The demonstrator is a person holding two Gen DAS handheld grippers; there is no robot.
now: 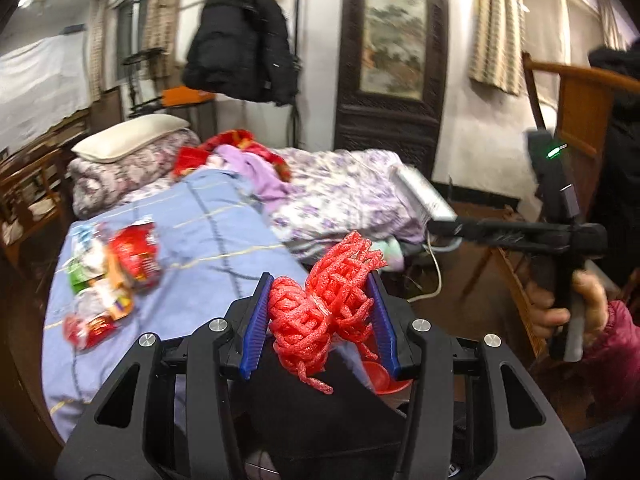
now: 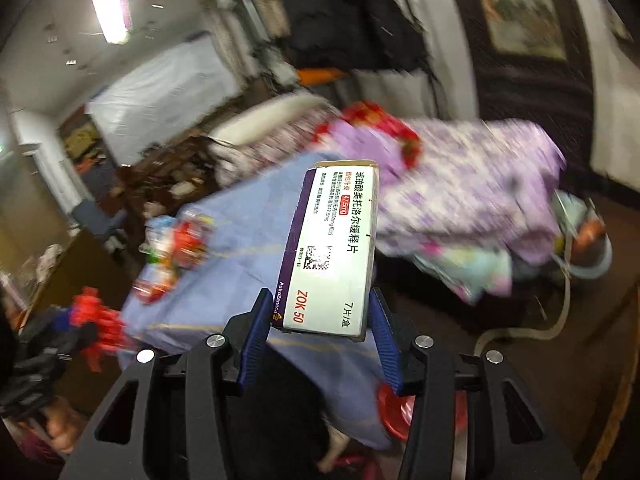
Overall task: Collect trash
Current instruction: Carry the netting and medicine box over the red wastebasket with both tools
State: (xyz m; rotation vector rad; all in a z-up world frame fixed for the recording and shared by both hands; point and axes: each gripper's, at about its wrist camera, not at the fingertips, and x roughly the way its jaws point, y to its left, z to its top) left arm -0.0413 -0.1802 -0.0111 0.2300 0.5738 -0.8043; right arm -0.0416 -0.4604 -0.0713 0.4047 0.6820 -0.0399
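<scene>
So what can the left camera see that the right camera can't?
Only the left wrist view shows the curtains, the wooden chair and the red foam netting clamped up close in the left tool.

Only the right wrist view shows the print on the medicine box gripped in the right tool, and the ceiling light.

Both show the blue bedsheet, the wrapper pile, the black jacket, and the other tool.

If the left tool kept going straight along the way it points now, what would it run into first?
Probably the bed. The left tool, shut on red foam netting, points over the blue sheet's near corner toward the purple floral quilt. Depth is unclear, so which it meets first is uncertain.
</scene>
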